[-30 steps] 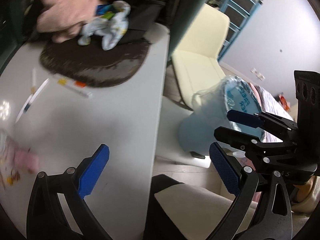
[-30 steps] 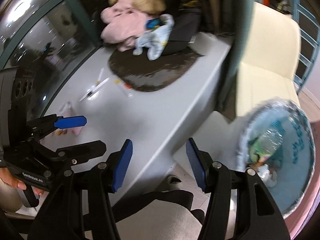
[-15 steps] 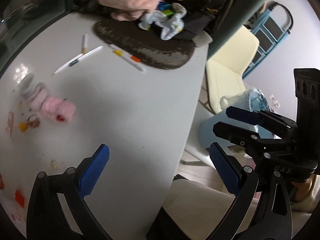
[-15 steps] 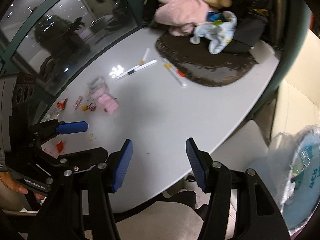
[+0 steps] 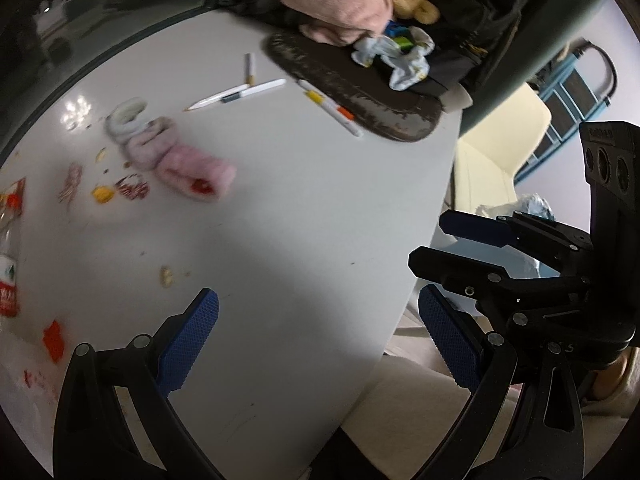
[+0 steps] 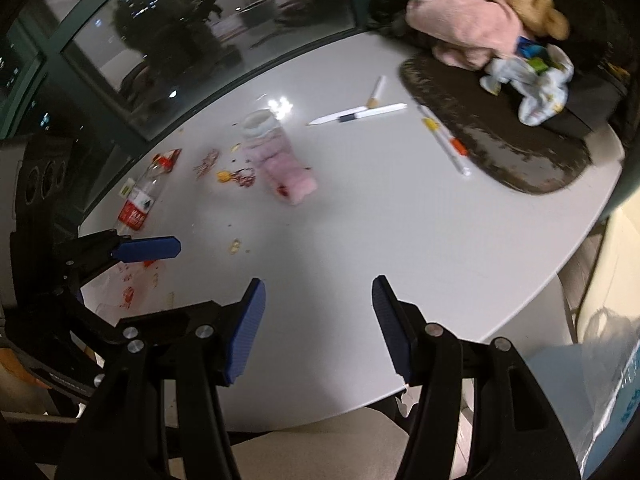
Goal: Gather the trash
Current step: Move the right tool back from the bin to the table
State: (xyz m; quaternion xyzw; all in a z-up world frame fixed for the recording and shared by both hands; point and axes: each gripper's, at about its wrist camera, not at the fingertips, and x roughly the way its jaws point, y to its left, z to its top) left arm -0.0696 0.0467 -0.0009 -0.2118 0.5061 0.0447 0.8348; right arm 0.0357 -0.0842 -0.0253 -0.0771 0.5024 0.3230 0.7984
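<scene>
Trash lies on the left part of the white table [image 6: 380,216]: an empty plastic bottle [image 6: 138,200] with a red label, candy wrappers [image 6: 236,176] and crumbs, red scraps [image 5: 54,338] on a napkin [image 6: 120,284]. The wrappers also show in the left wrist view [image 5: 120,190]. My left gripper [image 5: 316,340] is open and empty above the table's near edge. My right gripper [image 6: 318,328] is open and empty beside it. The lined blue trash bin [image 6: 616,380] stands on the floor at the right.
A pink fuzzy sock [image 6: 280,164], pens [image 6: 360,114] and a marker [image 6: 444,144] lie mid-table. A dark mat [image 6: 500,140] with piled clothes [image 6: 468,20] sits at the far right. A cream chair [image 5: 500,152] stands beyond the table edge. Dark windows [image 6: 160,40] line the back.
Both grippers swung left, from the trash bin and chair toward the table's littered left side. The bottle, wrappers and napkin have come into view. Both grippers stayed open.
</scene>
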